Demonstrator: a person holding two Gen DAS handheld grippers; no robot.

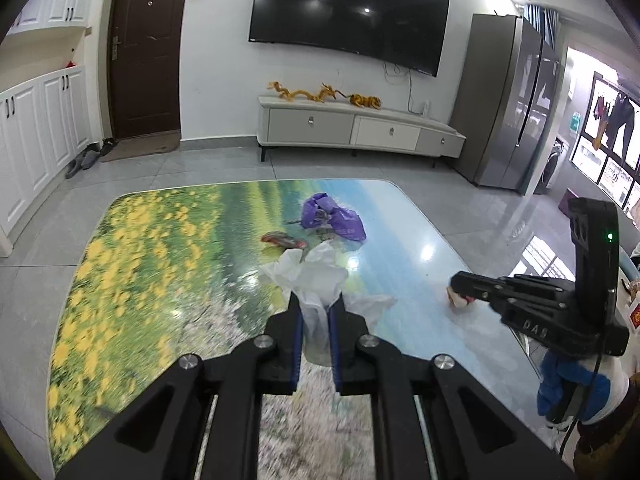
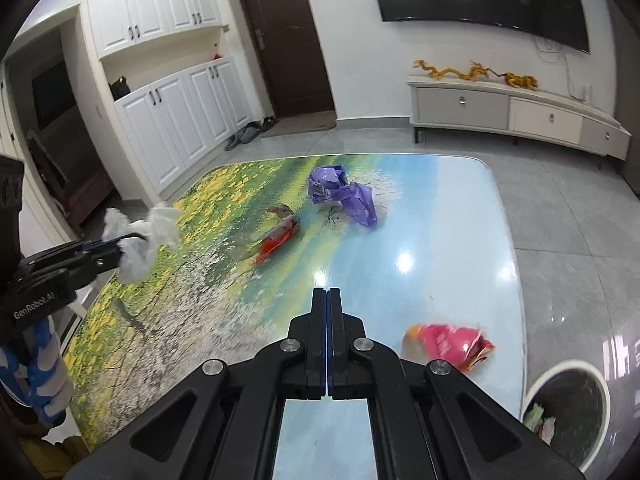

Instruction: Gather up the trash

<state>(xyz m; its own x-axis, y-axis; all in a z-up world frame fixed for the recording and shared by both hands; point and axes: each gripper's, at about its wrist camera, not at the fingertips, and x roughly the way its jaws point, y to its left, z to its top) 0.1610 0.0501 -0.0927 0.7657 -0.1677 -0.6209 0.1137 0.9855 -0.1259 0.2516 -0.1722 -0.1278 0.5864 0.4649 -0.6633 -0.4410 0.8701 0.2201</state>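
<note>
My left gripper (image 1: 316, 312) is shut on a crumpled white plastic bag (image 1: 316, 276) and holds it above the table; the bag also shows in the right wrist view (image 2: 138, 236). My right gripper (image 2: 327, 296) is shut and empty over the table's near right part; it shows in the left wrist view (image 1: 454, 280). A crumpled purple bag (image 2: 344, 194) lies far on the table, also in the left view (image 1: 332, 216). A red wrapper (image 2: 278, 236) lies beside it. A pink snack wrapper (image 2: 448, 344) lies near the right edge.
The table (image 2: 460, 240) has a glossy landscape print. A dark trash bin (image 2: 568, 404) with some scraps stands on the floor at its right. Beyond are a TV stand (image 1: 360, 124), a door, white cabinets and slippers on the tiled floor.
</note>
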